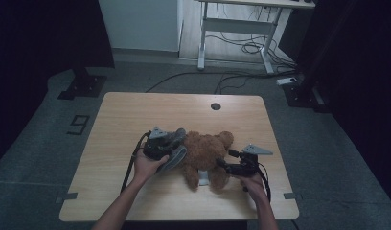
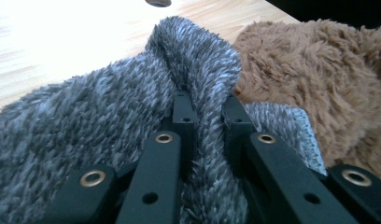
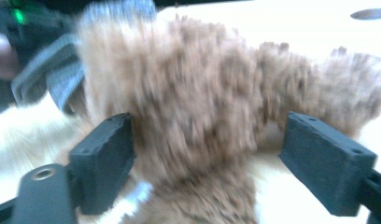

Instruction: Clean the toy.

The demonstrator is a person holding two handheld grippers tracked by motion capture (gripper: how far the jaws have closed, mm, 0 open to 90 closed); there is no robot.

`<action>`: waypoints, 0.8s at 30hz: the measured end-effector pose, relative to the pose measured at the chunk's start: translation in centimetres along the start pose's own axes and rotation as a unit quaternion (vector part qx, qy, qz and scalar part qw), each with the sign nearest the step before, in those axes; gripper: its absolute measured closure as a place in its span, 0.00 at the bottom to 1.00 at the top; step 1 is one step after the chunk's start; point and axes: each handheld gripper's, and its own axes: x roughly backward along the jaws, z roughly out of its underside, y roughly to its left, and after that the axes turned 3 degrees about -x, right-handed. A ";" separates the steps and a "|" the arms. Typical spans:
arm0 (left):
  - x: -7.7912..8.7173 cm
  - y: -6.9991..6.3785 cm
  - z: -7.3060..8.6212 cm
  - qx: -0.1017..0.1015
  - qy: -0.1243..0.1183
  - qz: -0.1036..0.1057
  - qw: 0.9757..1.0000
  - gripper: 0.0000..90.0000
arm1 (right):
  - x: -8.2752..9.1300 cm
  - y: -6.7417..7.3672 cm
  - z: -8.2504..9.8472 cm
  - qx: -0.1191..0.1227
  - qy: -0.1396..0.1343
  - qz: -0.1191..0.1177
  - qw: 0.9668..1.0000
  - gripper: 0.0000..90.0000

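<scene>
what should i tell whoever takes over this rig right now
Left gripper: shut on a fold of the grey fuzzy garment, at the teddy bear's left side.
Right gripper: jaws wide open either side of the bear, pads not pressing.
Bear lies mid-table, garment bunched against it.
Done: garment gripped.
Left: probably regrip the bear and work the garment over or off it; which one can't be told.

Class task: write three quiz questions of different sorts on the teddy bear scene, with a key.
1. True or false: the left tongs are shut on the grey fuzzy cloth.
2. What stands between the open right tongs? A) a cup B) the brown teddy bear C) a cable
3. Name the surface that the bear lies on.

Key: 1 true; 2 B; 3 the wooden table.
</scene>
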 end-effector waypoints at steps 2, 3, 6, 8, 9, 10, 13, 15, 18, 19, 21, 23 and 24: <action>0.1 -0.5 0.3 -0.009 -0.001 -0.004 1.000 0.88 | 0.1 0.5 -0.6 0.002 -0.008 -0.002 1.000 0.15; 0.2 -0.7 0.5 -0.012 -0.003 -0.006 1.000 0.88 | 0.0 0.9 -0.9 0.000 -0.015 0.000 1.000 0.14; 0.4 -1.3 1.0 -0.016 -0.007 -0.011 1.000 0.88 | -0.5 1.4 -1.6 -0.006 -0.023 -0.003 1.000 0.12; 0.4 -1.3 1.2 -0.015 -0.010 -0.009 1.000 0.88 | -1.0 1.4 -1.7 -0.010 -0.023 0.000 1.000 0.12; 0.5 -1.4 1.2 -0.012 -0.010 -0.006 1.000 0.88 | -1.3 1.4 -1.6 -0.012 -0.016 0.003 1.000 0.11; 0.5 -1.4 1.3 -0.011 -0.009 -0.005 1.000 0.88 | -1.7 1.3 -1.5 -0.015 -0.008 0.008 1.000 0.10; 0.7 -1.5 1.4 -0.009 -0.006 0.002 1.000 0.88 | -2.9 1.1 -0.8 -0.021 0.019 0.016 0.999 0.03; 0.8 -1.5 1.6 -0.008 -0.005 0.006 1.000 0.88 | -3.6 1.1 -0.3 -0.024 0.033 0.008 0.999 0.03; 1.0 -1.6 1.9 -0.005 -0.008 0.012 1.000 0.88 | -4.1 1.1 0.2 -0.023 0.052 -0.005 0.998 0.12; 1.0 -1.7 2.0 -0.004 -0.009 0.016 1.000 0.88 | -4.0 1.2 0.4 -0.015 0.055 -0.010 0.998 0.17; 1.2 -1.8 2.2 0.002 -0.012 0.021 1.000 0.88 | -3.8 1.3 0.7 0.002 0.057 -0.015 0.998 0.31; 1.3 -2.0 2.1 0.008 -0.016 0.020 1.000 0.88 | -3.6 1.3 0.9 0.009 0.050 -0.018 0.999 0.38; 1.4 -2.1 1.8 0.005 -0.015 0.016 1.000 0.88 | -3.5 1.4 1.1 0.011 0.045 -0.017 0.999 0.42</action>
